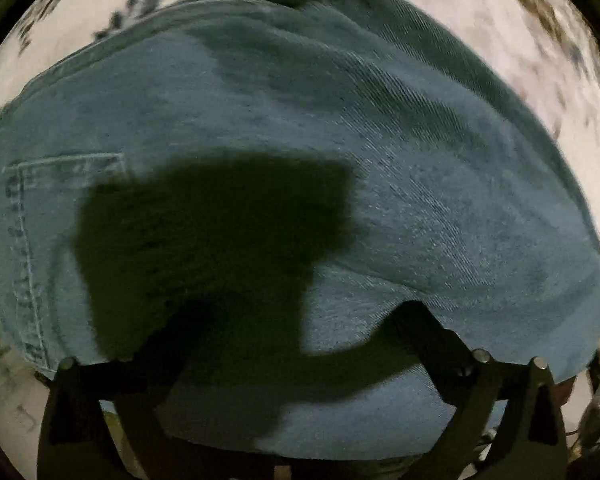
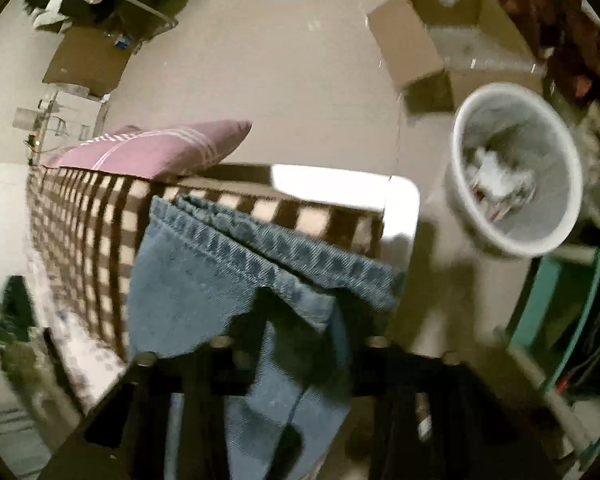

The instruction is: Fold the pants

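The blue denim pants (image 1: 300,120) fill the left wrist view, spread flat with a stitched back pocket (image 1: 24,240) at the left. My left gripper (image 1: 300,320) sits low over the denim with its two dark fingers (image 1: 428,332) far apart, open, casting a dark shadow on the cloth. In the right wrist view the pants' leg hems (image 2: 236,256) hang up off the bed. My right gripper (image 2: 284,308) is shut on the hem fabric, which drapes down between its fingers.
A bed with a brown-and-cream checked blanket (image 2: 88,216) carries a purple striped pillow (image 2: 156,148). A white wastebasket (image 2: 516,168) with paper and an open cardboard box (image 2: 432,52) stand on the floor. A teal frame (image 2: 556,300) is at the right.
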`<state>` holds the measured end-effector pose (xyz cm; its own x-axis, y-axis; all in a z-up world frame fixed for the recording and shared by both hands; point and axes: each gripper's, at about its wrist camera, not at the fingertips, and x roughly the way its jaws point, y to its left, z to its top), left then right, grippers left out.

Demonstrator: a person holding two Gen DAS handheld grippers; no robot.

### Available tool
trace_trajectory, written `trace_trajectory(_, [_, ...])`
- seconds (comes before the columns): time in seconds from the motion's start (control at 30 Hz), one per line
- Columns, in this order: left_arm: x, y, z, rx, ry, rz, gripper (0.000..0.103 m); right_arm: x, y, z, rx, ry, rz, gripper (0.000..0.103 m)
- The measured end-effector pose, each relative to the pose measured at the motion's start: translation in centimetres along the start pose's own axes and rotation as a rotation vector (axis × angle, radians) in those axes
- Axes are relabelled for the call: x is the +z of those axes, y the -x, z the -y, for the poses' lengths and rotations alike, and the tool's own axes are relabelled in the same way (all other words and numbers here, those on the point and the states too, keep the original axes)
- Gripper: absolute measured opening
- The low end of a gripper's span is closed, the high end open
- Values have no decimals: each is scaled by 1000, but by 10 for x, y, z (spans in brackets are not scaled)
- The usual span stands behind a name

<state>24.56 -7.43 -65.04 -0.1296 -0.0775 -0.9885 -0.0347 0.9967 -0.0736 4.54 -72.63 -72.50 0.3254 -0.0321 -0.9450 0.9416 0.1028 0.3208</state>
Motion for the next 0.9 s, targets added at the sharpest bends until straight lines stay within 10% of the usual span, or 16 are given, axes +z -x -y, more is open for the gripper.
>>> trace_trajectory(0.2, [4,-2,-3,-5,28,-7,103,-1,44,-4,-55,86,143,10])
trace_trajectory(0.43, [10,-4,-11,0,38,7,103,14,20,20,-116,100,3,11])
trace_trajectory(0.67, [-2,-5,-3,5,53,17,103,16,42,8,-116,92,-25,41])
trace_trajectory(0.9, [5,35,27,-35,42,61,103,30,35,-91,-86,400,-11,59])
